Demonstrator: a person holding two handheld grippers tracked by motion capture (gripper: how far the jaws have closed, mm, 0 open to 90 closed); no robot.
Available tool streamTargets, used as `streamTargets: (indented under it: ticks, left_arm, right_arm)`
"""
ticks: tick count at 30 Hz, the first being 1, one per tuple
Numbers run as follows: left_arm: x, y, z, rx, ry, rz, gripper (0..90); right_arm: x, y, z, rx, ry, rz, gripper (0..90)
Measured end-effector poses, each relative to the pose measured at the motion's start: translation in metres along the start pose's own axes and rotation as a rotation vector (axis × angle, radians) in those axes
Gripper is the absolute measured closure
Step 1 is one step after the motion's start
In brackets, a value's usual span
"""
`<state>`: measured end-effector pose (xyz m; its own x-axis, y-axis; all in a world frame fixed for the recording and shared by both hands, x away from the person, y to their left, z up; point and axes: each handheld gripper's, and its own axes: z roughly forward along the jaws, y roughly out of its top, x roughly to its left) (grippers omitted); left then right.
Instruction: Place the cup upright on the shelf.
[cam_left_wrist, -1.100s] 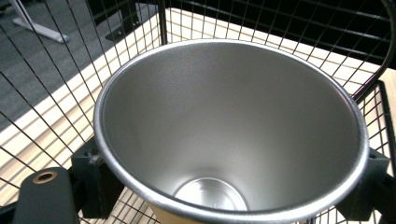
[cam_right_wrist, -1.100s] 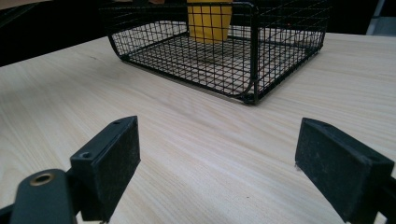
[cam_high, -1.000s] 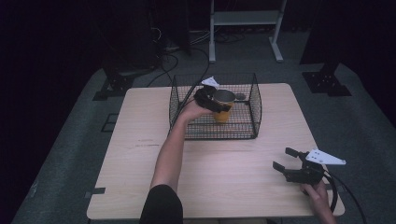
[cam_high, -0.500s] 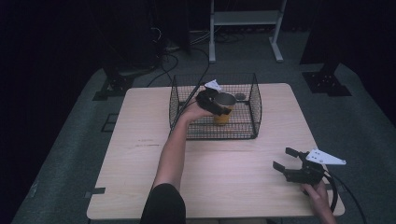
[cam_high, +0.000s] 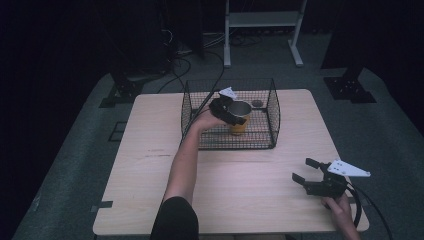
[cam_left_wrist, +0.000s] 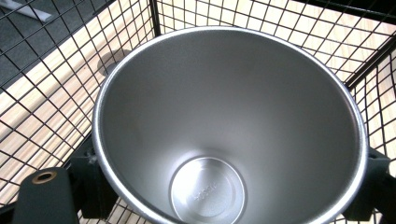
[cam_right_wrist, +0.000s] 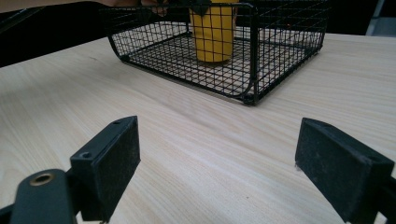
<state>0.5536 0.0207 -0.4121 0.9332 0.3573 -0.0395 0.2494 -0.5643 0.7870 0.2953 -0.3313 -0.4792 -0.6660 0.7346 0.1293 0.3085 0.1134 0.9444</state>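
A yellow tumbler (cam_high: 239, 120) with a brushed-steel, cone-shaped inside is standing upright in the black wire basket (cam_high: 272, 107), which is sitting toward twelve o'clock on the pale wooden table (cam_high: 150, 170). The left gripper (cam_high: 223, 109) is reaching over the basket's nine o'clock wall and is clenching the tumbler at its rim. In the left gripper view its matte black jaws are pressing the cup's outer wall at roughly eight and four o'clock, and the smooth metal interior is narrowing down to a small round base with faint stamped lettering too small to read. Around the cup the basket's thin square mesh is casting a grid over the wood grain below.

The right gripper (cam_high: 308, 172) is hovering near the table's five o'clock corner, well apart from the basket, with its flat rectangular jaws standing wide and nothing between them; its grey three-cornered plate is lying on top.
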Motion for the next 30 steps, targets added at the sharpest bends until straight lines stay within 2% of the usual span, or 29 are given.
streamTargets:
  ticks: [6,14,18,22,28,30]
  left_arm:
    - [-0.0025,0.0017,0.0003,-0.005,0.001,0.016,11.7]
    - [-0.0027,0.0018,-0.0004,-0.002,0.004,0.017,11.7]
    - [-0.0033,0.0024,-0.0014,-0.01,0.011,0.016,8.2]
    - [-0.0039,0.0043,-0.0031,-0.031,0.016,0.006,3.8]
    - [-0.005,0.007,-0.0068,-0.047,0.028,0.015,2.1]
    - [-0.0046,0.0079,-0.0087,-0.063,0.029,0.007,1.9]
  right_arm:
    - [0.0002,0.0,0.0001,0.0,-0.001,0.0,13.0]
    - [0.0002,0.0,0.0,-0.001,-0.001,0.0,12.9]
    - [0.0001,-0.0001,0.0,-0.001,0.0,-0.001,12.9]
    - [0.0001,-0.0001,0.0,-0.001,0.0,-0.001,12.9]
    - [-0.0001,0.0,0.0,-0.001,0.0,0.001,12.9]
    - [-0.0001,0.0,0.0,-0.001,0.001,0.002,12.9]
